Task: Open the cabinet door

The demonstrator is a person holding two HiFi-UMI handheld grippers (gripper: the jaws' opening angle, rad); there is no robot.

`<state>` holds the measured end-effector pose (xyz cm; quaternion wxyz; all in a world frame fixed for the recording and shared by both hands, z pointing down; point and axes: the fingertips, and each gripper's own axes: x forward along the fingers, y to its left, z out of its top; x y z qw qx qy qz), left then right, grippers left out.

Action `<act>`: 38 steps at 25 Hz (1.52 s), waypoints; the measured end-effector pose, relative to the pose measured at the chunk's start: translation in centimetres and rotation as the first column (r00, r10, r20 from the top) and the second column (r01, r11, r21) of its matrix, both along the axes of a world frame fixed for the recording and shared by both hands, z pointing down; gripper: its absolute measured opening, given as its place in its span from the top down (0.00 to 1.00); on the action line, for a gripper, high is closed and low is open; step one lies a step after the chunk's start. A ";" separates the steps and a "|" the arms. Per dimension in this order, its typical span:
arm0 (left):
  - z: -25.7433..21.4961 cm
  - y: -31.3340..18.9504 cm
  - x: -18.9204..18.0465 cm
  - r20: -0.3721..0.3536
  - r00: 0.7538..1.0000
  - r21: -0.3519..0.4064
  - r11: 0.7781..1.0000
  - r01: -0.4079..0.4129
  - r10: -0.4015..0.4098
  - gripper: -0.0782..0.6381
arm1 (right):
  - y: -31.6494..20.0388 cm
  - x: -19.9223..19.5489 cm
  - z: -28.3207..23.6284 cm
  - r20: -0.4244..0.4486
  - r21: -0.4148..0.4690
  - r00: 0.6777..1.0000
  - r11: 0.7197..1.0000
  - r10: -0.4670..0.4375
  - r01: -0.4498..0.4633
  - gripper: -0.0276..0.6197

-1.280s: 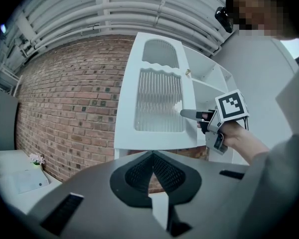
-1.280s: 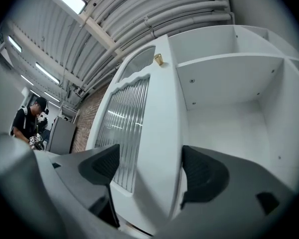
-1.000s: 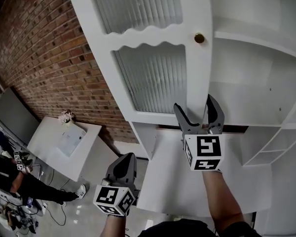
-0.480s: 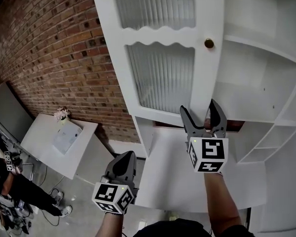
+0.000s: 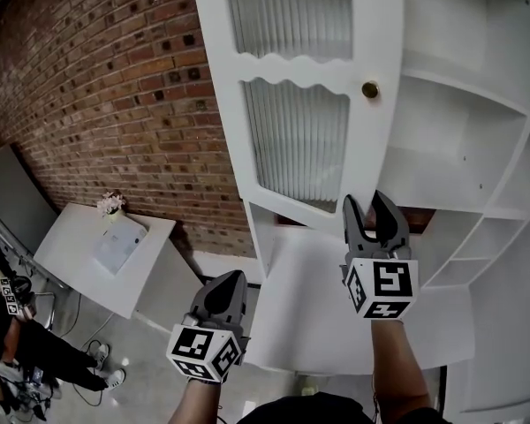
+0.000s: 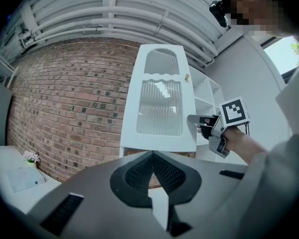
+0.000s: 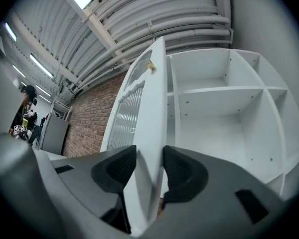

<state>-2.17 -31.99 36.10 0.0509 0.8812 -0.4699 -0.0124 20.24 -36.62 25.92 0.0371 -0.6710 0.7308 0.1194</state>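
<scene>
- Right gripper view puts us right on the action: the right gripper (image 7: 149, 166) has just been closing its jaws, and they pinch the free edge of the cabinet door (image 7: 142, 108) low down, one pad on each face. That hold looks chosen to swing the panel without using the handle.
- The left gripper (image 6: 152, 156) hangs low and off to the side, jaws pressed together on nothing. I'd say it's parked out of the door's path.
- The door stands swung out from the cabinet, with its brass knob (image 5: 370, 89) untouched above the grip.
- Behind it, the bare white shelves (image 5: 459, 140) are exposed, so the opening looks well along.
- Further off are the brick wall (image 5: 106, 104) and, below it, a white bench (image 5: 66, 259).
- No readable writing anywhere, only square marker patterns on the gripper cubes.
</scene>
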 end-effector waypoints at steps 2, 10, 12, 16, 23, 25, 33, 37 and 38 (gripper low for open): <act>-0.1 0.5 -0.6 -0.001 1.000 -0.003 1.000 -0.003 0.003 0.88 | 0.7 -0.4 -0.1 -0.002 0.003 1.000 1.000 0.007 -0.007 0.74; -0.8 2.5 -2.8 -0.027 1.000 -0.002 1.000 -0.009 0.009 0.88 | 3.7 -2.8 -0.5 -0.005 -0.001 1.000 1.000 0.004 -0.004 0.79; -0.8 2.8 -3.1 -0.029 1.000 -0.002 1.000 -0.009 0.009 0.88 | 4.3 -3.4 -0.6 -0.008 0.001 1.000 1.000 -0.003 0.003 0.79; -0.7 3.5 -3.7 -0.025 1.000 -0.001 1.000 -0.014 0.014 0.88 | 5.6 -4.9 -0.5 -0.008 0.009 1.000 1.000 -0.024 0.025 0.81; -0.8 4.9 -5.1 -0.024 1.000 0.006 1.000 -0.014 0.014 0.88 | 8.3 -8.2 -0.5 -0.009 0.024 0.998 0.997 -0.068 0.068 0.84; -0.7 5.4 -5.6 -0.026 1.000 0.010 1.000 -0.010 0.010 0.88 | 9.1 -9.5 -0.5 -0.019 0.033 0.996 0.996 -0.087 0.087 0.85; -0.6 6.6 -7.6 -0.029 1.000 0.020 1.000 0.005 -0.004 0.88 | 10.6 -13.5 -0.6 -0.052 0.044 0.988 0.988 -0.146 0.149 0.85; -0.9 7.1 -8.4 -0.030 0.999 0.019 1.000 0.011 -0.011 0.88 | 10.8 -15.6 -0.7 -0.068 0.040 0.981 0.982 -0.182 0.185 0.85; -0.9 7.2 -8.5 -0.031 0.999 0.020 1.000 0.014 -0.013 0.88 | 10.9 -16.1 -0.8 -0.075 0.039 0.978 0.980 -0.194 0.197 0.84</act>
